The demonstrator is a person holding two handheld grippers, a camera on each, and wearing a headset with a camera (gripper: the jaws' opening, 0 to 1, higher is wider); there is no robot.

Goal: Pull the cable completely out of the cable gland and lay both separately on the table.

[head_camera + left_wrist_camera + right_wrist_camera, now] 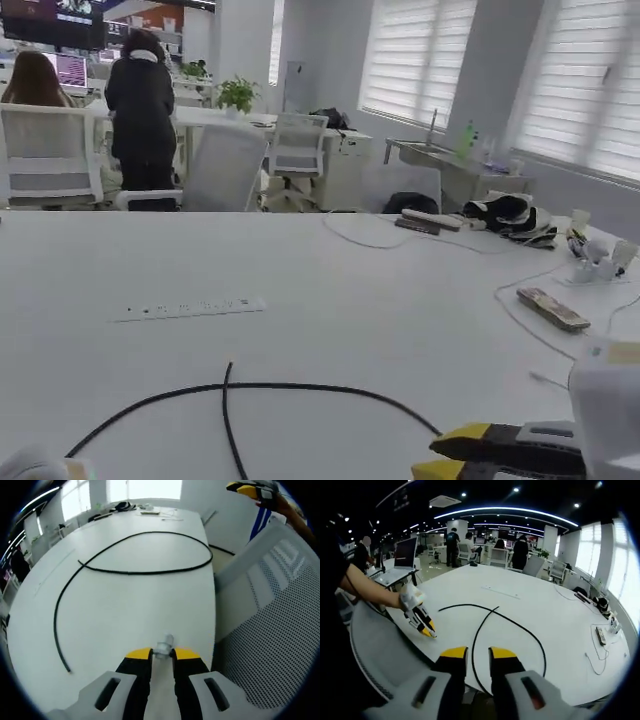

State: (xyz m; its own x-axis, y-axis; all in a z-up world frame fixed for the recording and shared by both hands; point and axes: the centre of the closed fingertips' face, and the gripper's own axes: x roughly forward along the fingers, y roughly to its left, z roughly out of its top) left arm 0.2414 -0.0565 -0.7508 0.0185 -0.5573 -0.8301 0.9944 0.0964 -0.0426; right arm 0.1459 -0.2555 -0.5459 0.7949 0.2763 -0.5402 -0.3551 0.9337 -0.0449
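Left gripper view: left gripper [163,655] at bottom centre of the frame, jaws clenched on the cable gland [163,646], a small pale piece pinched right at the yellow tips. No cable seen running from it. It hangs just over the table [125,615], near the edge that runs down the right of the frame. A mesh chair [280,630] sits just past that edge.

Cable [150,572] lies loose on the table, a black loop across the upper middle. One free end is at lower left, well apart from the gland.

Right gripper [478,655], bottom centre of its own view: jaws a little apart, nothing between them, cable visible on the table beyond the gap.

Power strip [190,308] is further back, mid left in the head view.

Judgement: the pull looks done; what's left is setting the gland down.
- The gland looks round and is held by the tips only. Released from height or on its side, it could roll off the near edge toward the chair.
- It could also roll up against the cable, so the two don't end up separate.
- The shallow tip hold could slip early.
- The right gripper is idle near the loop, and a stray sweep could drag the cable toward the gland.
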